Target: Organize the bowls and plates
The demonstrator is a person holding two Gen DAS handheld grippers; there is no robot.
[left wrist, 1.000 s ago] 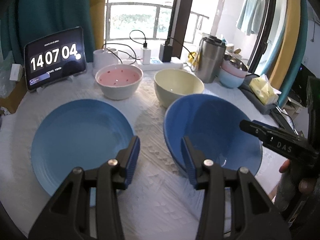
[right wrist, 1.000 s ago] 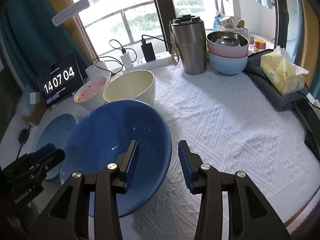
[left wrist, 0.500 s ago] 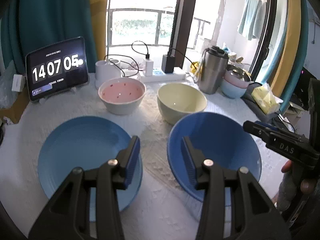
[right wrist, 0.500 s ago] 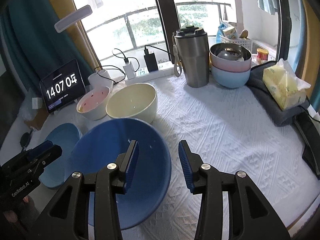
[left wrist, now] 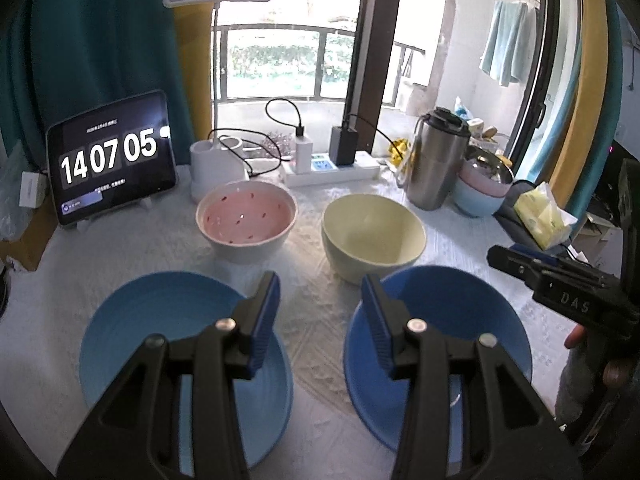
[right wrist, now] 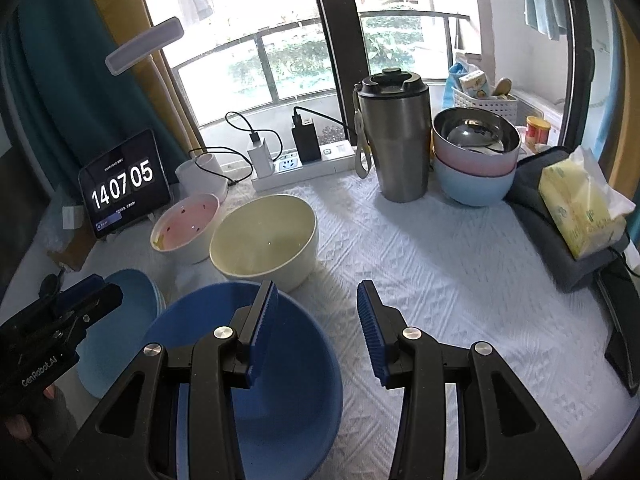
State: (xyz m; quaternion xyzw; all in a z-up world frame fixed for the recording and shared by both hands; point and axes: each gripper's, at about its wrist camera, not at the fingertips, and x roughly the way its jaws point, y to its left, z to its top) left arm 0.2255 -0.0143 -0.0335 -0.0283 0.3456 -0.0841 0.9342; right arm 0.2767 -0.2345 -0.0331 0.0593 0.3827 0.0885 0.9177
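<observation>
Glazed blue crockery up front, both grippers gaping, nothing held.
Blue plate (left wrist: pixel 160 320) near the table's left front edge under the left gripper (left wrist: pixel 320 316); blue bowl (right wrist: pixel 280 360) beneath the right gripper (right wrist: pixel 316 320). Likely heavy, slick, chippable: best pinched at the rim.

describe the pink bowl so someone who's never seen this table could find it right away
Start at the black tablet clock propped at the table's back left. Just right of it, in front of the white lamp base, sits the white ceramic bowl with a pink, speckled inside. Its neighbour, the plain pale yellow bowl, has no pink and no specks.
</observation>
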